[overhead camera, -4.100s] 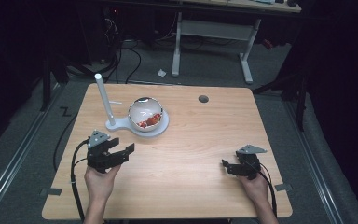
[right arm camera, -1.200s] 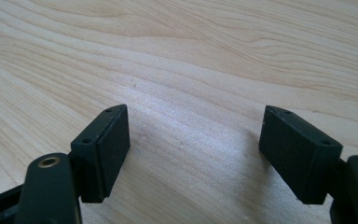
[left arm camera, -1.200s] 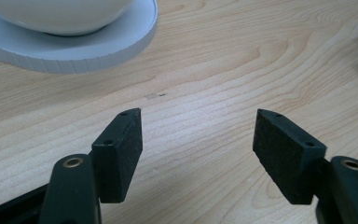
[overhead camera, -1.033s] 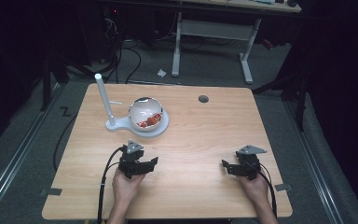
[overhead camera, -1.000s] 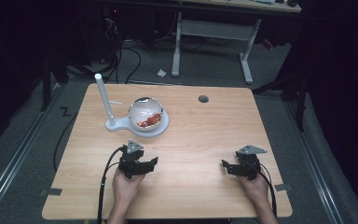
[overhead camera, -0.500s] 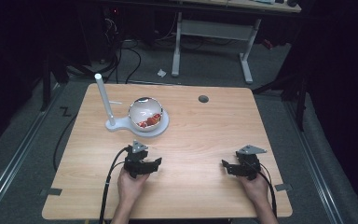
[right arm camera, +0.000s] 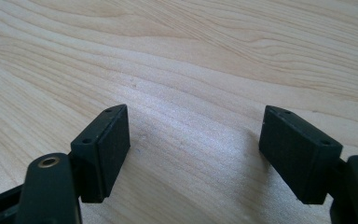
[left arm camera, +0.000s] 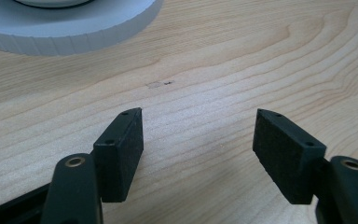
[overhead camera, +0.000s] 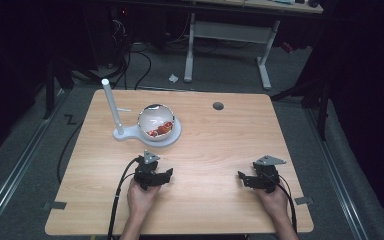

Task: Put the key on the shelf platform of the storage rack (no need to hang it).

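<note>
Above, high view: the left gripper [overhead camera: 166, 174] lies near the white stand [overhead camera: 130, 135] bearing a bowl [overhead camera: 156, 121]; the right gripper [overhead camera: 242, 178] rests well apart. Left gripper view: jaws parted, empty (stand rim [left arm camera: 74, 35] beyond). Right gripper view: jaws apart over bare table [right arm camera: 191, 70].

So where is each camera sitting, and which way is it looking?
High view: sits above the person's side, looks forward and down on the table; both forearms show, with the left gripper and right gripper.
Left gripper view: rides on the left gripper, looks along its open jaws at bare wood and the white stand.
Right gripper view: rides on the right gripper, looks along its open jaws at bare wood.
Shared: the high and left gripper views both show the white stand.
</note>
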